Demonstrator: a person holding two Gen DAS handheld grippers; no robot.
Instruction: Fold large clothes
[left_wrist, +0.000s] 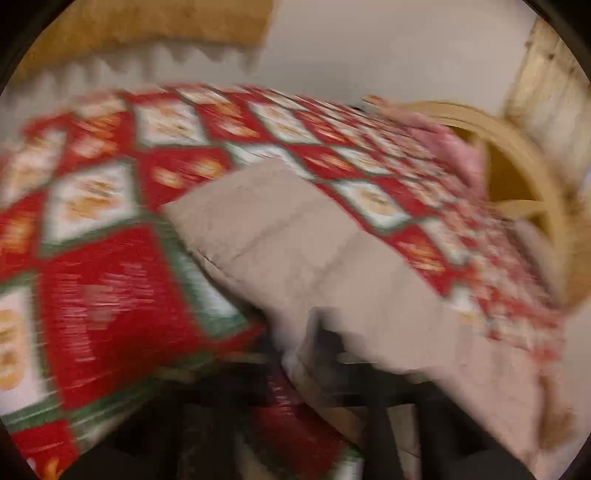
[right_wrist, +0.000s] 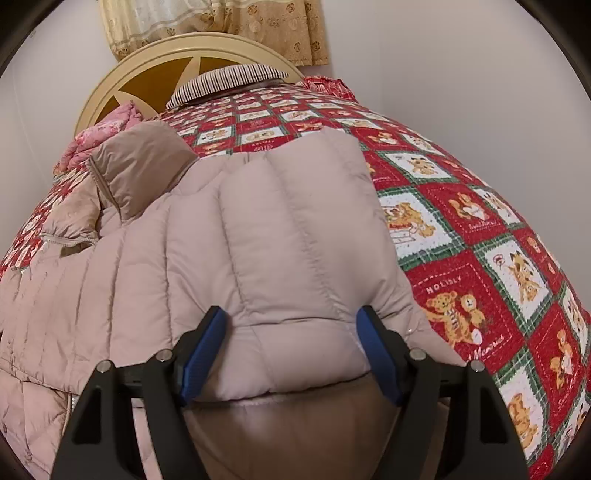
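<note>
Right gripper (right_wrist: 291, 325), low centre of the right wrist view, grips a thick puffed fold of the beige jacket (right_wrist: 258, 221), its blue pads (right_wrist: 207, 339) set wide apart and pressing into either side of the padding, which bulges up between them

The jacket spreads from the pads over the lower left and centre of the frame, its quilted channels running up and away, a darker brown lining showing at the bottom edge and a turned-up flap at upper left. It lies on a red, white and green teddy-bear quilt (right_wrist: 461, 258) that fills the right side. At the top, a striped pillow (right_wrist: 221, 83) leans against a round cream headboard (right_wrist: 122, 74), with a pink cloth (right_wrist: 103, 136) bunched just left of the flap and a patterned curtain (right_wrist: 221, 22) above

The left wrist view is heavily blurred. Left gripper (left_wrist: 332, 354) shows only as dark shapes at bottom centre, its jaws closed right down. Beige jacket fabric reaches down to them, but the blur hides whether any of it is pinched. From there the jacket runs as a pale band toward the centre and lower right, across the same quilt, with the headboard at the right edge and the curtain at upper left
</note>
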